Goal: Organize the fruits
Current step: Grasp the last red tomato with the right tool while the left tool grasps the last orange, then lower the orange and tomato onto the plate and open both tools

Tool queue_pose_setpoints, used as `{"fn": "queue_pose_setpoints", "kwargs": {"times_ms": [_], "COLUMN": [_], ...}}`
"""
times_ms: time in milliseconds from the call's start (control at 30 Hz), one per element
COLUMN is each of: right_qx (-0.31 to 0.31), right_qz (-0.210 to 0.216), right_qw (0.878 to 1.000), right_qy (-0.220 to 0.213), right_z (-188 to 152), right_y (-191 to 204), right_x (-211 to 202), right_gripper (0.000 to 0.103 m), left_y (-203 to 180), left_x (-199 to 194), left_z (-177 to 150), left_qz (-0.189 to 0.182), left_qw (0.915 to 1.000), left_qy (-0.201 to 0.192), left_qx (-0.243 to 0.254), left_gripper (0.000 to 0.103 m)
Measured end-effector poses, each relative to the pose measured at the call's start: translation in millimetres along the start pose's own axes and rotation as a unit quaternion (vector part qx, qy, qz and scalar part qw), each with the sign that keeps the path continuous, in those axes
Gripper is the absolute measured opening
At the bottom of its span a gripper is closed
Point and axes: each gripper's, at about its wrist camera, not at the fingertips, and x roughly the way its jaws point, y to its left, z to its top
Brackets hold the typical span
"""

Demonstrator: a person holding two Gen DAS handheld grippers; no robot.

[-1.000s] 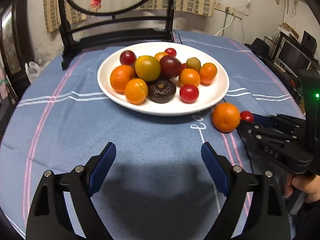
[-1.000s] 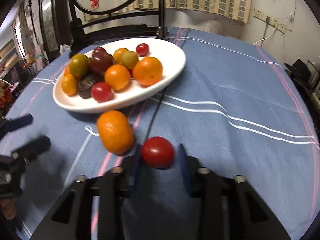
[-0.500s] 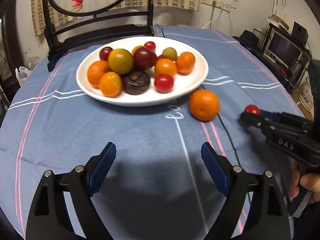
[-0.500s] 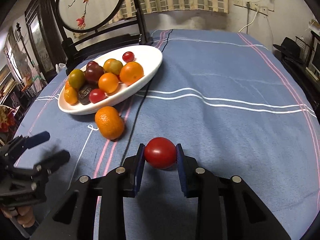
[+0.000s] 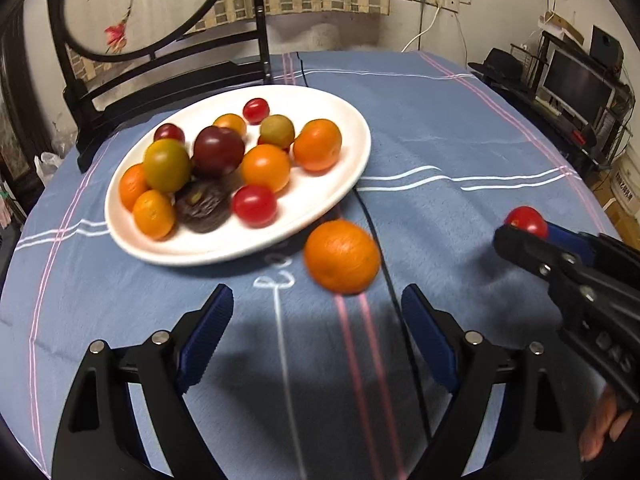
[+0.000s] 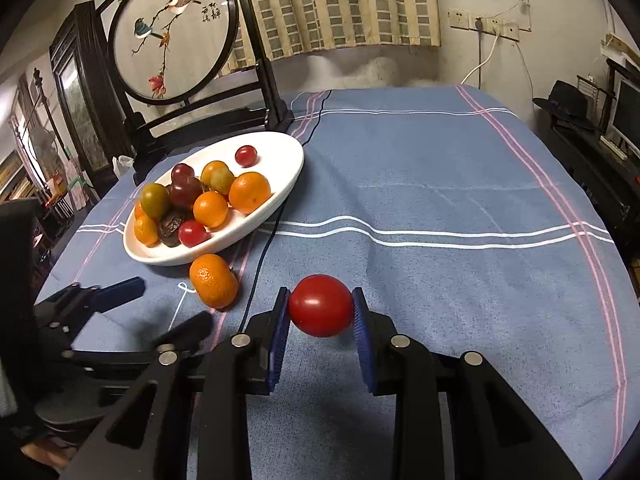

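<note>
A white plate (image 5: pixel 344 196) (image 6: pixel 276 204) holds several oranges, cherry tomatoes and darker fruits. One loose orange (image 5: pixel 342 256) (image 6: pixel 213 286) lies on the blue cloth just in front of the plate. My left gripper (image 5: pixel 316 320) hovers a little short of that orange, its jaws closing slowly with nothing between them. My right gripper (image 6: pixel 321 312) is shut on a red cherry tomato (image 6: pixel 321 311) (image 5: pixel 526 220) and holds it above the cloth, to the right of the loose orange.
A dark wooden stand with a round embroidered screen (image 6: pixel 172 40) rises behind the plate. A thin black cable (image 6: pixel 264 256) runs across the cloth past the plate. Shelves, a monitor and a hat (image 6: pixel 568 100) crowd the right of the table (image 6: pixel 440 184).
My right gripper has lifted the tomato off the cloth and carried it rightward, away from the loose orange. My left gripper has swung right, so the orange now lies ahead of its fingers.
</note>
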Motion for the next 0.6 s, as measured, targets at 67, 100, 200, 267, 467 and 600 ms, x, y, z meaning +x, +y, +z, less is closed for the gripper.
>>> {"fn": "queue_pose_setpoints", "kwargs": {"times_ms": [67, 100, 200, 267, 467, 600], "right_qx": [0.002, 0.002, 0.002, 0.000, -0.004, -0.004], "right_qz": [0.001, 0.002, 0.003, 0.004, 0.004, 0.005], "right_qw": [1.000, 1.000, 1.000, 1.000, 1.000, 1.000], "right_qy": [-0.002, -0.002, 0.000, 0.004, 0.011, 0.007], "right_z": [1.1, 0.9, -0.1, -1.3, -2.5, -2.8], "right_y": [0.0, 0.3, 2.5, 3.4, 5.7, 6.5], "right_x": [-1.1, -1.0, 1.9, 3.5, 6.6, 5.7], "right_gripper": [0.031, 0.031, 0.031, 0.031, 0.031, 0.031], "left_y": [-1.2, -0.3, 1.3, 2.7, -3.4, 3.4], "left_x": [6.2, 10.8, 23.6, 33.4, 31.5, 21.1], "left_z": [3.6, 6.4, 14.0, 17.5, 16.8, 9.9], "left_qz": [0.006, 0.006, 0.000, -0.018, -0.037, -0.066], "left_qw": [1.0000, 0.9999, 0.9996, 0.9988, 0.9983, 0.9954], "left_qy": [0.001, 0.003, 0.015, 0.031, 0.039, 0.060], "left_qx": [-0.004, -0.010, -0.024, -0.034, -0.020, -0.035], "left_gripper": [0.079, 0.077, 0.071, 0.061, 0.043, 0.042]}}
